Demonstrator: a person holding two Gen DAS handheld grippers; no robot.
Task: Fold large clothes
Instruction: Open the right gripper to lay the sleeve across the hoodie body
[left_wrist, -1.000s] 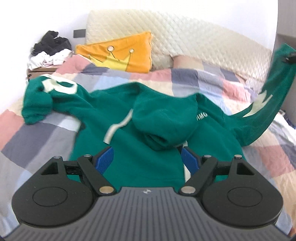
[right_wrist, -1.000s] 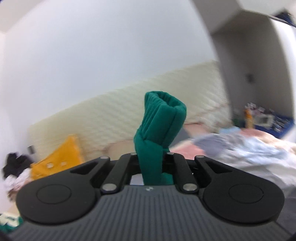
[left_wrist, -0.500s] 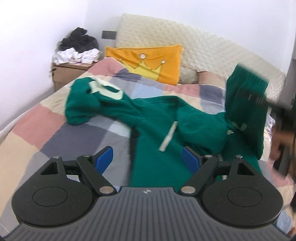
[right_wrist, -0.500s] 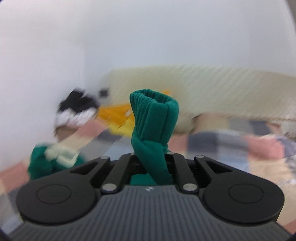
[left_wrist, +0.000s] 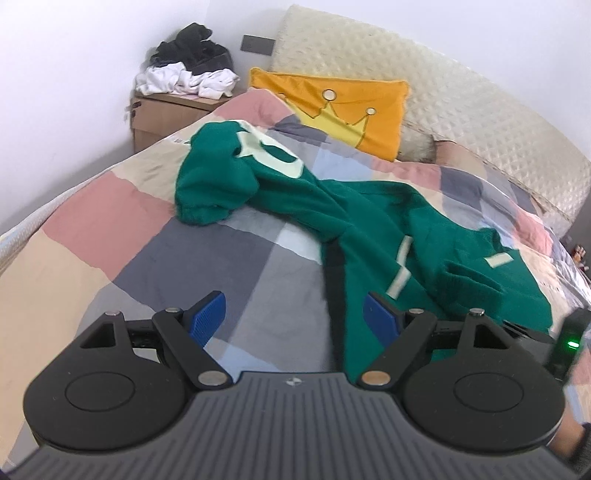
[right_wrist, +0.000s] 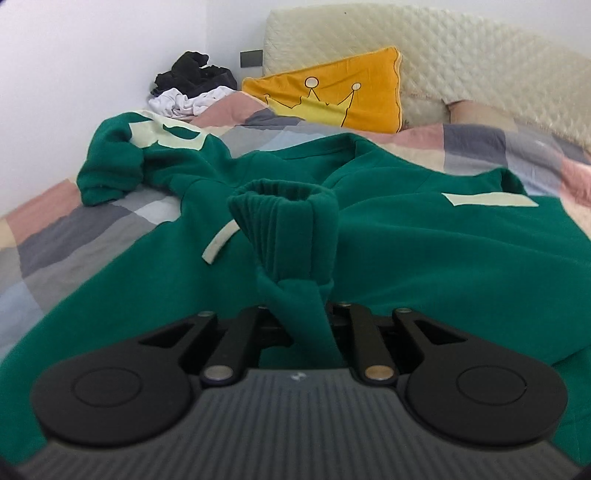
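— Hoodie (right_wrist: 424, 266), green and thick: it lies spread over the patchwork bed (left_wrist: 122, 266), body to the right, one sleeve (left_wrist: 221, 184) trailing to the far left in a bunch.

— How will it handle?

— Soft and limp, I'd judge, with some weight. It sags and folds wherever it's unsupported, and it won't slip much on the quilt.

— And the grippers?

— The right gripper (right_wrist: 295, 314) has the ribbed cuff (right_wrist: 284, 229) of the other sleeve between its jaws, which are opening now; the cloth looks about to be let go over the body. The left gripper (left_wrist: 295, 314) stands wide open, holding nothing, above the near quilt.

— Where to take hold next?

— Probably the far-left sleeve, at its cuff or a seam.
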